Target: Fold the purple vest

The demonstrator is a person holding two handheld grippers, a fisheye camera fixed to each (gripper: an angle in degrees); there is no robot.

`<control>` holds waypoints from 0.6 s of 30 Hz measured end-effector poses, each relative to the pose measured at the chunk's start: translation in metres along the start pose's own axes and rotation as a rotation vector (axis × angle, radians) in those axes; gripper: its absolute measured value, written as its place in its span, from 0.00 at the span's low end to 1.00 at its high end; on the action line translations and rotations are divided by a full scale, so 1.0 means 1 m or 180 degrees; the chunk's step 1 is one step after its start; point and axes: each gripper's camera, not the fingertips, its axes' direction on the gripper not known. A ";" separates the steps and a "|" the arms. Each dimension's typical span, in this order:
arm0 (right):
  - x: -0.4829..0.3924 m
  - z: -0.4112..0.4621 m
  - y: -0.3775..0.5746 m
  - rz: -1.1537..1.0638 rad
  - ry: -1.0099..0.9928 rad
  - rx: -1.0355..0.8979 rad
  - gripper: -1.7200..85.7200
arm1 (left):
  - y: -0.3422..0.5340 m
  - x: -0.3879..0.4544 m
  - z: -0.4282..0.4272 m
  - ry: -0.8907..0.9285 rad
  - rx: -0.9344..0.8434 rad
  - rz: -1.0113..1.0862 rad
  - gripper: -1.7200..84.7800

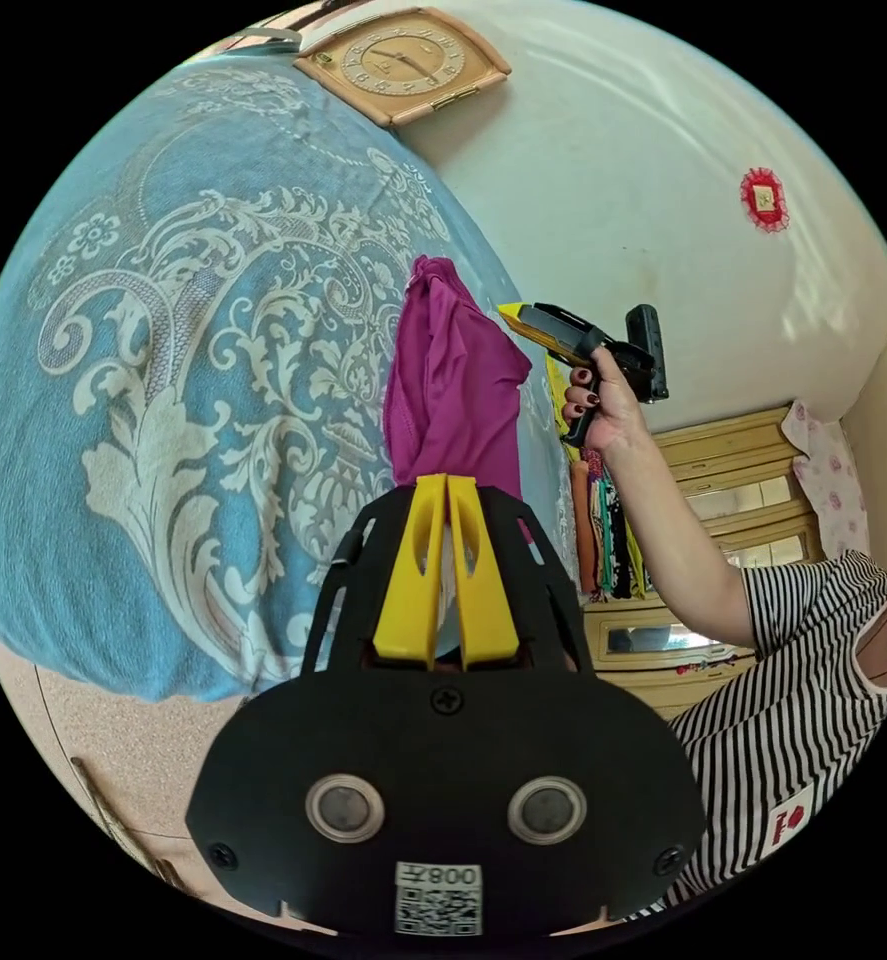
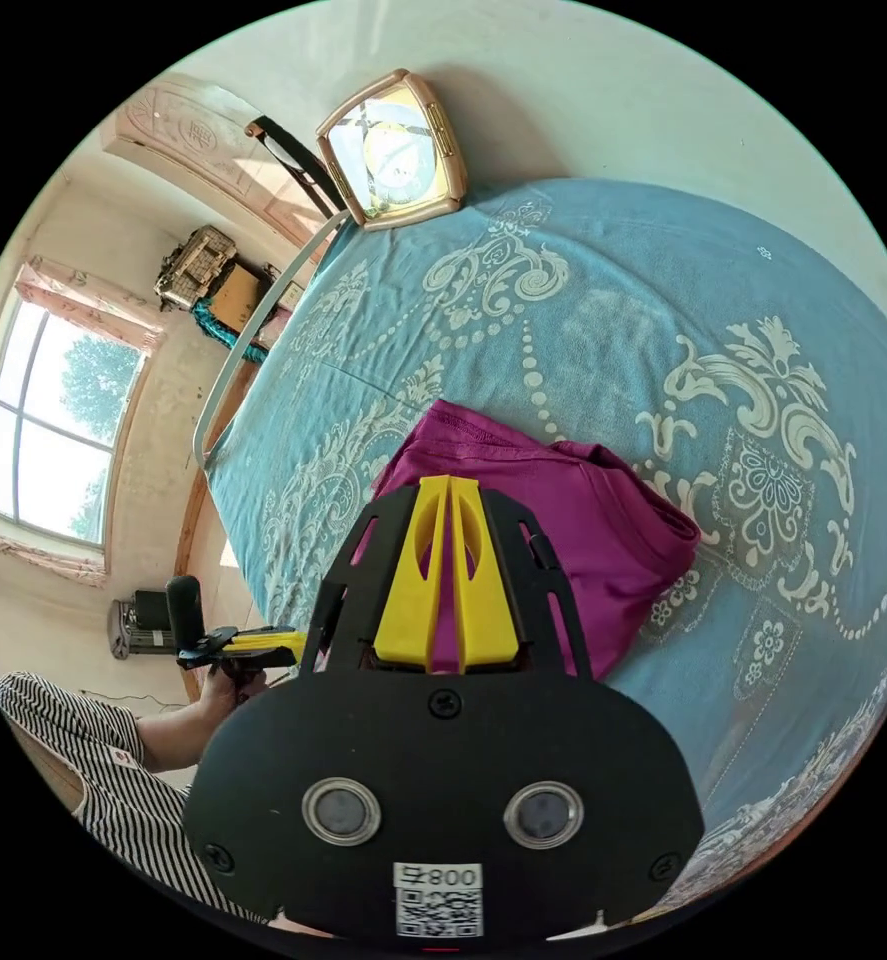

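Since the vest (image 2: 563, 530) lies in a folded bundle on the bed (image 2: 663, 300), both tools look free; the left hand-held gripper (image 1: 447, 480) and right hand-held gripper (image 2: 449, 482) have jaws closed on nothing. I would press the bundle flat gently
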 end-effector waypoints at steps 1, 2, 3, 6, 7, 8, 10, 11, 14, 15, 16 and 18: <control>-0.001 -0.009 0.016 0.0010 -0.0048 0.0006 0.02 | -0.002 -0.003 0.003 -0.0038 -0.0118 -0.0049 0.02; -0.001 -0.016 0.035 0.0029 -0.0113 -0.0016 0.03 | -0.003 -0.005 0.006 -0.0101 -0.0240 -0.0046 0.02; 0.000 -0.020 0.046 0.0046 -0.0128 -0.0016 0.03 | -0.003 -0.005 0.006 -0.0079 -0.0223 -0.0028 0.02; -0.002 -0.033 0.103 0.0158 -0.0101 -0.0140 0.03 | -0.001 0.005 -0.007 -0.0015 -0.0045 0.0036 0.02; -0.003 -0.036 0.127 0.0226 0.0004 -0.0219 0.04 | 0.000 0.010 -0.011 -0.0093 -0.0022 0.0082 0.03; -0.005 -0.038 0.149 0.0279 0.0051 -0.0284 0.05 | 0.000 0.013 -0.013 -0.0148 -0.0050 0.0097 0.03; -0.010 -0.038 0.181 0.0341 0.0073 -0.0401 0.08 | 0.000 0.016 -0.016 -0.0144 -0.0076 0.0086 0.04; -0.014 -0.036 0.199 0.0369 0.0107 -0.0501 0.09 | 0.000 0.019 -0.018 -0.0133 -0.0068 0.0099 0.04; -0.030 -0.031 0.235 0.0332 0.0272 -0.0608 0.11 | 0.003 0.027 -0.020 -0.0294 -0.0083 0.0123 0.05; -0.034 -0.030 0.240 0.0306 0.0310 -0.0606 0.11 | 0.003 0.028 -0.020 -0.0310 -0.0099 0.0112 0.05; -0.042 -0.029 0.248 0.0234 0.0403 -0.0598 0.11 | 0.004 0.030 -0.019 -0.0315 -0.0120 0.0094 0.06; -0.054 -0.025 0.257 0.0117 0.0571 -0.0612 0.11 | 0.006 0.033 -0.018 -0.0339 -0.0136 0.0064 0.06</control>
